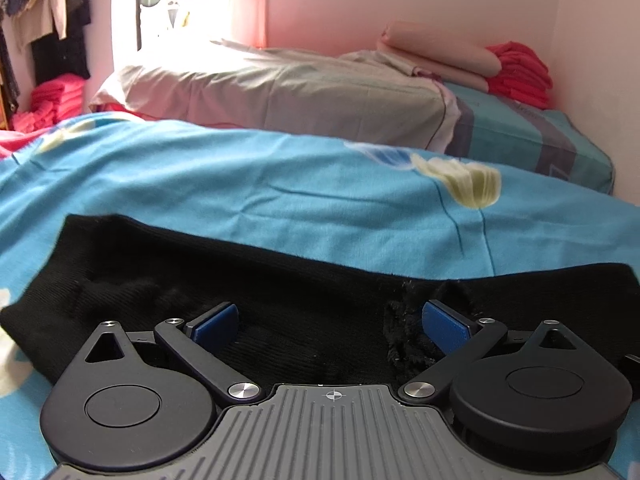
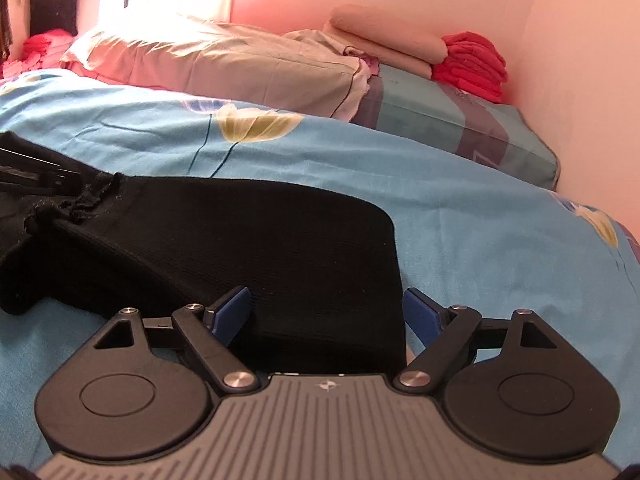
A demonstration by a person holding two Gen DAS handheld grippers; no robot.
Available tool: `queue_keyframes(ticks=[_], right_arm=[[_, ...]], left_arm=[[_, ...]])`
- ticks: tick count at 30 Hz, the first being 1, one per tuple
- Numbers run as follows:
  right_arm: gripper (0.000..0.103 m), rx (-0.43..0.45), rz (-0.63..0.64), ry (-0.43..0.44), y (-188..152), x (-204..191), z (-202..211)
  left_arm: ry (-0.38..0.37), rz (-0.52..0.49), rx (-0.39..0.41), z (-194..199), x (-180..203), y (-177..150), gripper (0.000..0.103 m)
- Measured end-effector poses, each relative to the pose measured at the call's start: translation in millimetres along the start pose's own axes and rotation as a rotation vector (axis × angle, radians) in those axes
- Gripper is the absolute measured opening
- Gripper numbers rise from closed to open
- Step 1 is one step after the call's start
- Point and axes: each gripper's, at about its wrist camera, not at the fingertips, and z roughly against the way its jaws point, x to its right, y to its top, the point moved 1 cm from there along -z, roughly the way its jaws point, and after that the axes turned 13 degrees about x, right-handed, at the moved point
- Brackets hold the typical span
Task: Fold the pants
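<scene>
The pants point(image 1: 200, 280) are matt black ribbed knit cloth, fuzzy at one frayed edge. Beneath them lies a smooth blue cotton-like bedsheet point(image 1: 280, 184). The left claw point(image 1: 332, 320) has matt black plastic arms, shiny metal rivets, and blue pads point(image 1: 216, 322).

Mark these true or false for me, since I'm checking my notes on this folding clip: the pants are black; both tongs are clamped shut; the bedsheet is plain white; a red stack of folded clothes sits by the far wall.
1. The pants are black. True.
2. Both tongs are clamped shut. False: the left tongs and the right tongs both stand wide open over the fabric, with their blue pads apart.
3. The bedsheet is plain white. False: it is light blue with a flower print.
4. A red stack of folded clothes sits by the far wall. True, beside folded beige bedding.
</scene>
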Motion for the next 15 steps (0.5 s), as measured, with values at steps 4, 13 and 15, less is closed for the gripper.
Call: queue_keyframes(ticks=[4,13,15], right_arm=[[0.086,0.025,0.028,-0.026,4,-7,13],[0.086,0.191,0.150,0.094,25,-83,55],[0.086,0.211,0.184,0.167,29,-114,58]], left_arm=[[0.026,0.011,0.025,17,-12,6,0.103],[0.201,0.042,0.021,56,-81,3,0.103],[0.268,0.084,0.024,70,-111,-1,0.103]])
